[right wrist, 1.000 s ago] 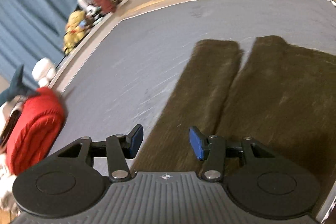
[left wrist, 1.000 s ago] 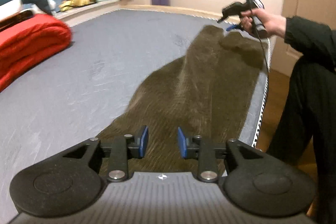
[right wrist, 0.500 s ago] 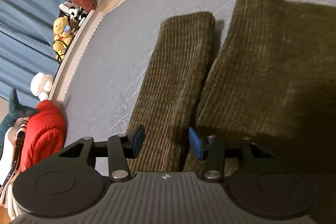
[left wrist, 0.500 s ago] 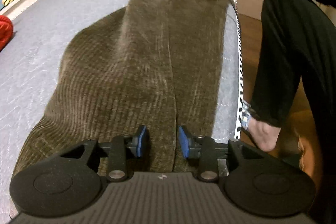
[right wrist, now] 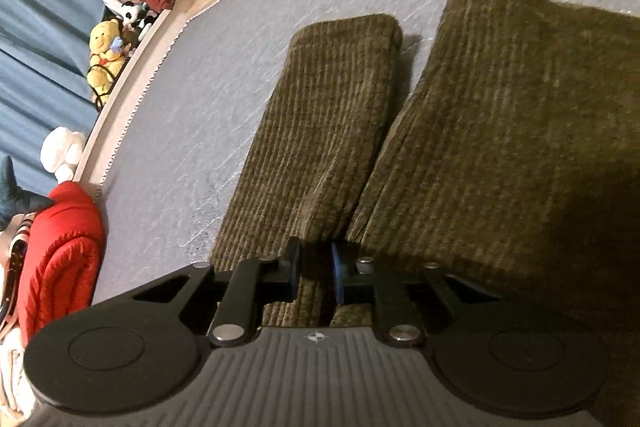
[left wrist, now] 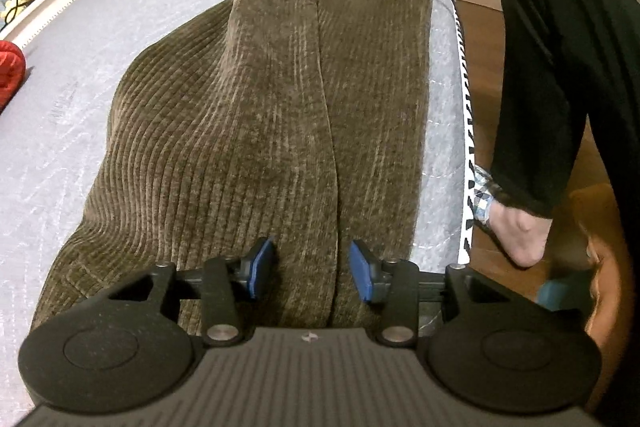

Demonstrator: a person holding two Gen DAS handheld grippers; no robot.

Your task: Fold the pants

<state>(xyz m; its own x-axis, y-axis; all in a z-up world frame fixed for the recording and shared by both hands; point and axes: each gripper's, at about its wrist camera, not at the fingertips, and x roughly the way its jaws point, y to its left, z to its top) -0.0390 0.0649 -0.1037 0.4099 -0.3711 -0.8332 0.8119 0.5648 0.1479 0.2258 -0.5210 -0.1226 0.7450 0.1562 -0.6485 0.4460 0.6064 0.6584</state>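
pants (left wrist: 280,99) flat on mattress (left wrist: 60,131), 2 legs side by side | right gripper (right wrist: 314,269) just closing, pinching the inner leg edge | left gripper (left wrist: 310,273) just widening, nothing clamped (hovering at waistband) | fold can start

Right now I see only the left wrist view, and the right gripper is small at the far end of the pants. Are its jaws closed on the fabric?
Observer: Yes. In the right wrist view, the right gripper has just been closing its jaws, and they pinch a ridge of the pants.
Operator: On which leg?
Observer: At the inner edge of the narrower-looking leg, beside the gap between the two legs.
Operator: Do the cuffs touch each other?
Observer: No, a strip of mattress shows between them.
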